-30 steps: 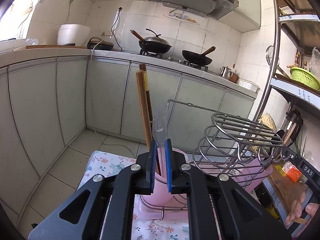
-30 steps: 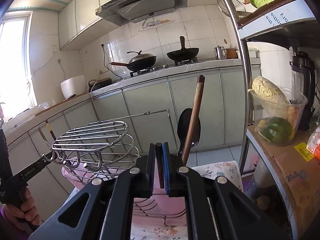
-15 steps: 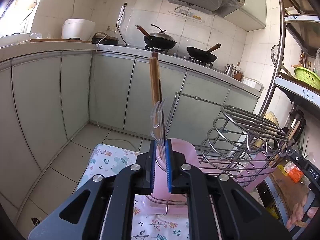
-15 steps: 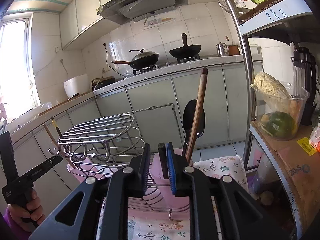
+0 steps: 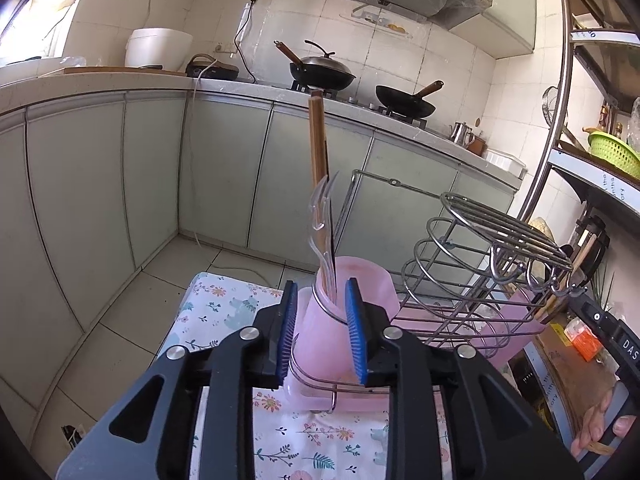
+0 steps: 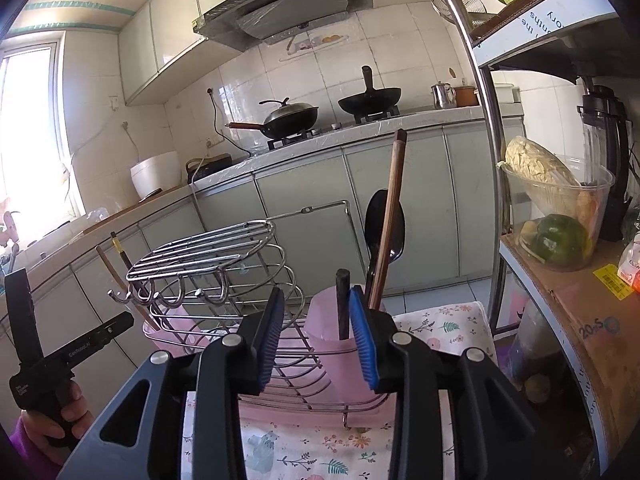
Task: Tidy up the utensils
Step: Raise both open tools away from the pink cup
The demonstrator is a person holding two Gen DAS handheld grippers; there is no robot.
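**Op A:** From my left view, the clear plastic fork (image 5: 320, 216) stands upright in the pink cup (image 5: 340, 320) with the wooden chopsticks (image 5: 318, 140) behind it, at twelve o'clock from my left gripper (image 5: 321, 334). Its jaws are opening, blue pads either side of the cup's near rim, touching nothing I can see.

**Op B:** Same on my side. My right gripper (image 6: 316, 336) is opening too. A dark handle (image 6: 343, 304) stands in the other pink cup (image 6: 332, 328), just inside the right pad; I cannot tell if they touch. The black spoon (image 6: 378, 224) and a wooden stick (image 6: 392, 216) rise at one o'clock.

**Op A:** Both cups sit at the ends of the wire rack (image 5: 480, 272) (its hooks face you), on the floral cloth (image 5: 224, 312) over the desk.

**Op B:** At nine o'clock I see the hand (image 6: 52, 428) holding your gripper.
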